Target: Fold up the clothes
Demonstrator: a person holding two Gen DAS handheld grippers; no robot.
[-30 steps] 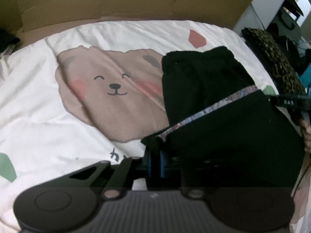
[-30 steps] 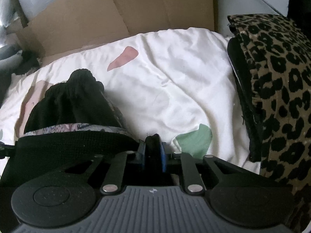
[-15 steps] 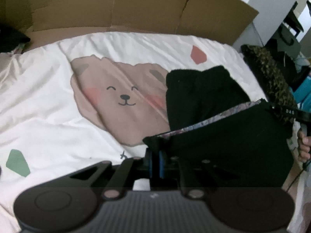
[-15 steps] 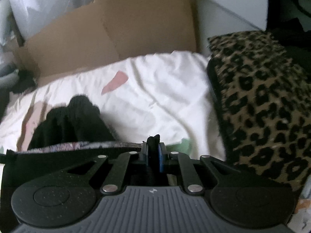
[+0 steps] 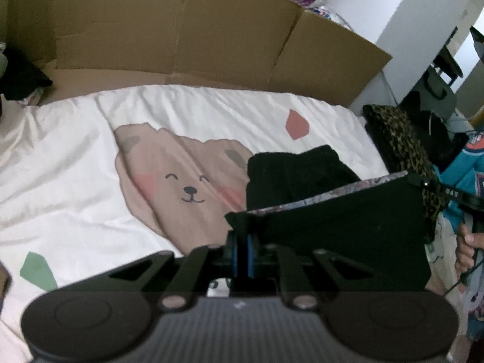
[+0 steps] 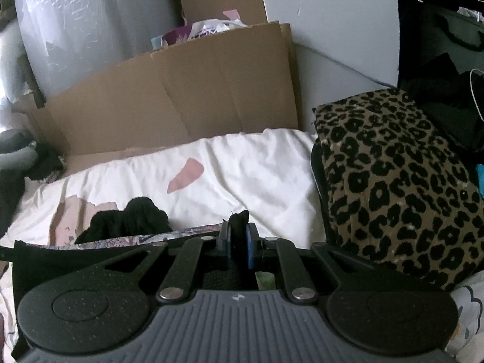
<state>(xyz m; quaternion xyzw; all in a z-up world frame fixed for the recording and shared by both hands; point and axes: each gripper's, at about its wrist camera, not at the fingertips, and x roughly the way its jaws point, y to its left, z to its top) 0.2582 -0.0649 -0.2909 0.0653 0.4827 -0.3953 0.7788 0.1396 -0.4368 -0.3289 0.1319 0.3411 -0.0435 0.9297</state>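
White bear-print bedding (image 5: 75, 181) lies below; left gripper (image 5: 241, 243) and right gripper (image 6: 238, 237) each pinch a corner of the black garment (image 5: 332, 236), lifted taut between them — mid-fold; next, carry that edge forward evenly.

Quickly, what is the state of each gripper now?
Left gripper: closed, holding a corner of the black garment.
Right gripper: closed, holding the garment's other corner.

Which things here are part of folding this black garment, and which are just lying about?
In the job: black garment, left gripper, right gripper, both clamped on its edge.

Lying about: bear duvet, cardboard, leopard-print fabric.
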